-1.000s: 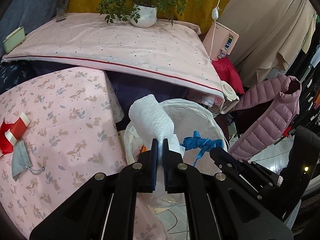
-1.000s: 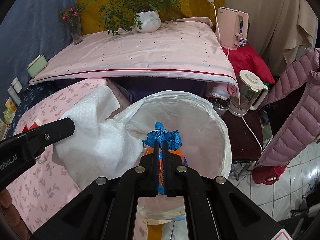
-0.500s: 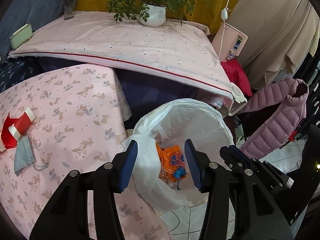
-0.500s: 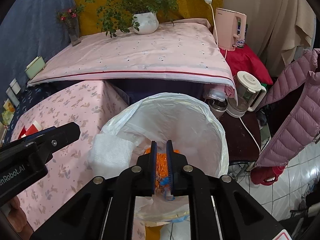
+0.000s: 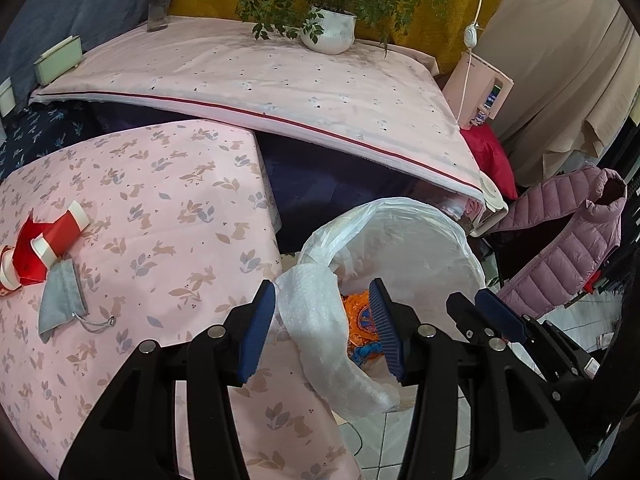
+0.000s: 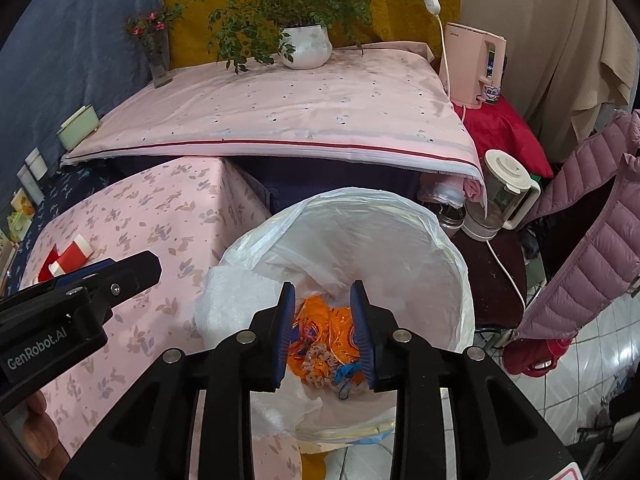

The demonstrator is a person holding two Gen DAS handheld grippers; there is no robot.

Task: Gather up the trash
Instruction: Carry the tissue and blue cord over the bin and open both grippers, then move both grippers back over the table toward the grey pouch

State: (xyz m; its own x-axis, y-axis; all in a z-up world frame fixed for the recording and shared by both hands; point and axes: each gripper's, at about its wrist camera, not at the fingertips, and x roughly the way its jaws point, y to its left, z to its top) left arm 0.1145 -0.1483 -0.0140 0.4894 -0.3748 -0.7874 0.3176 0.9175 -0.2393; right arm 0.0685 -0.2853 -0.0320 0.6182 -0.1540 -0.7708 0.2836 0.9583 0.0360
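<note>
- Both black two-finger grippers with blue ribbed pads hang over the white plastic-lined round trash bin; the left gripper stands with jaws apart, nothing pressed between them.
- Jaws of the right gripper have just been opening and now stand apart, empty, with orange and blue wrapper scraps lying in the bin below them.
- A crumpled white paper towel drapes over the bin's near-left rim, its long axis running from mid-frame down towards lower right in the left view, between the left pads but loose.
- Left of frame, a pink leaf-print tablecloth carries red-and-white paper cups and a grey face mask.
- Upper frame: a pale pink covered table with a white potted plant; a mauve puffer jacket hangs at right.
</note>
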